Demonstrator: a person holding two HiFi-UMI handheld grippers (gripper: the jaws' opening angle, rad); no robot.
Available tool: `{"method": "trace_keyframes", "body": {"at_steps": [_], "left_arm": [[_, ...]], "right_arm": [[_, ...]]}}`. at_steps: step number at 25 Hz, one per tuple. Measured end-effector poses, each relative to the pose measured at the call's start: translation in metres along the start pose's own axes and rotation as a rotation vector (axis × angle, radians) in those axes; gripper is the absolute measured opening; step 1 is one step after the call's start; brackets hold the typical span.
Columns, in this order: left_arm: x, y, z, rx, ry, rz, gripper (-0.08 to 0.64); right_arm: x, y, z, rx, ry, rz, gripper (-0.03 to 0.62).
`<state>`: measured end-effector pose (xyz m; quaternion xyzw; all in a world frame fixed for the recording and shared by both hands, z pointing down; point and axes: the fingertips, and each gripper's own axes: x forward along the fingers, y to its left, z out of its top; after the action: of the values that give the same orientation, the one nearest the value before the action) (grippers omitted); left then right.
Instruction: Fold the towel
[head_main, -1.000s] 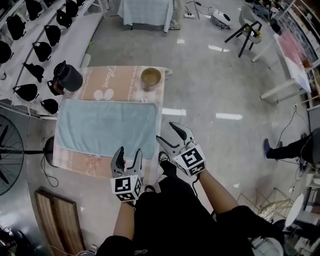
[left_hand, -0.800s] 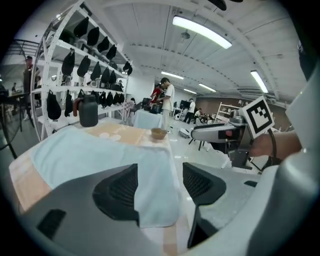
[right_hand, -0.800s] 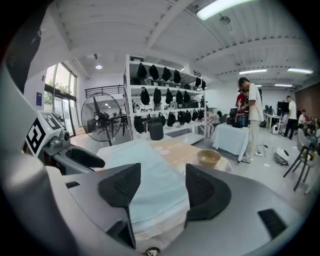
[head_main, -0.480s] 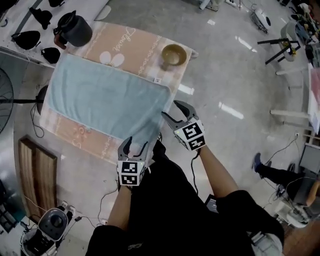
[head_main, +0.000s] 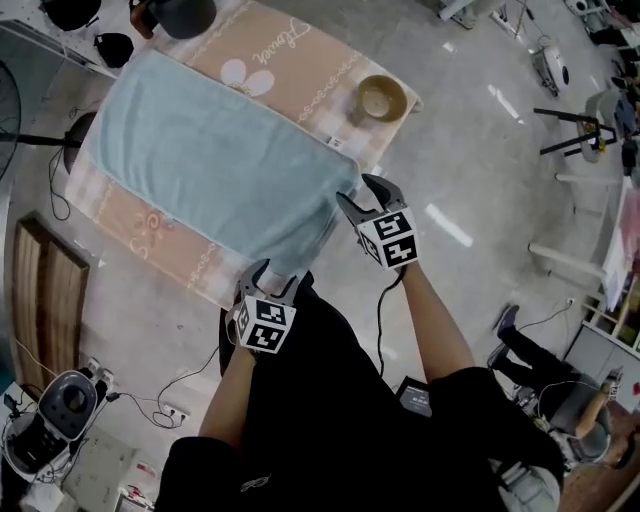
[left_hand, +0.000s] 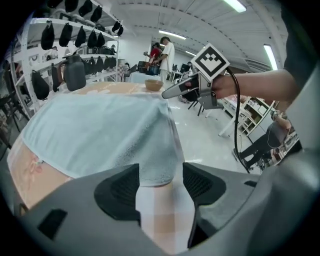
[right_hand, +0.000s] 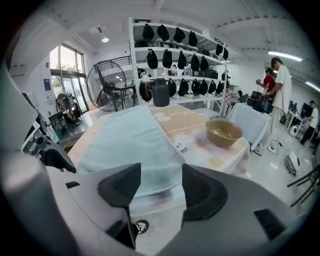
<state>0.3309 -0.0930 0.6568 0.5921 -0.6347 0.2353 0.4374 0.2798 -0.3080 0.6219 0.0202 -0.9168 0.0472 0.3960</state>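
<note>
A table is covered by a peach tablecloth (head_main: 300, 60), on which a cursive word (head_main: 283, 32) is printed near the far edge; it cannot be read. A pale blue towel (head_main: 215, 165) is spread flat and unfolded on it, its pile soft and its hems plain. Its long axis is laid along the table, from far left to near right in the head view, and its near end is draped over the edge. That end's left corner is flanked by the left gripper (head_main: 277, 280), whose jaws are held wide and unclosed. The right gripper (head_main: 358, 195) is likewise held wide at the right corner, with nothing clamped. A tan bowl (head_main: 381, 97) is set beyond.
</note>
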Motion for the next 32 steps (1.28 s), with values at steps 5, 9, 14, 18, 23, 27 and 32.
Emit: {"method": "trace_keyframes", "body": {"at_steps": [5,9,14,18,23,27,32], "left_arm": [[0.010,-0.008,-0.002,0.016,0.034,-0.024,0.268],[0.018,-0.003,-0.002,0.015,0.053,-0.004,0.252],[0.019,0.008,-0.001,0.022,0.052,0.042,0.157],[0.017,0.011,-0.005,0.036,0.061,0.056,0.039],[0.005,0.015,-0.005,-0.004,0.044,0.020,0.029],[-0.013,0.030,0.007,-0.030,-0.007,0.012,0.029],[-0.037,0.049,0.026,-0.028,-0.063,-0.019,0.029]], "right_arm": [[0.012,-0.014,0.001,0.019,0.031,-0.004,0.261],[0.026,-0.026,0.000,0.064,0.063,-0.004,0.260],[0.038,-0.034,-0.011,0.068,0.124,-0.040,0.114],[0.037,-0.033,-0.014,0.054,0.131,-0.057,0.017],[0.030,-0.029,-0.004,0.079,0.105,-0.053,0.015],[0.022,-0.026,0.015,0.098,0.069,-0.073,0.015],[0.012,-0.011,0.045,0.121,0.031,-0.114,0.014]]}}
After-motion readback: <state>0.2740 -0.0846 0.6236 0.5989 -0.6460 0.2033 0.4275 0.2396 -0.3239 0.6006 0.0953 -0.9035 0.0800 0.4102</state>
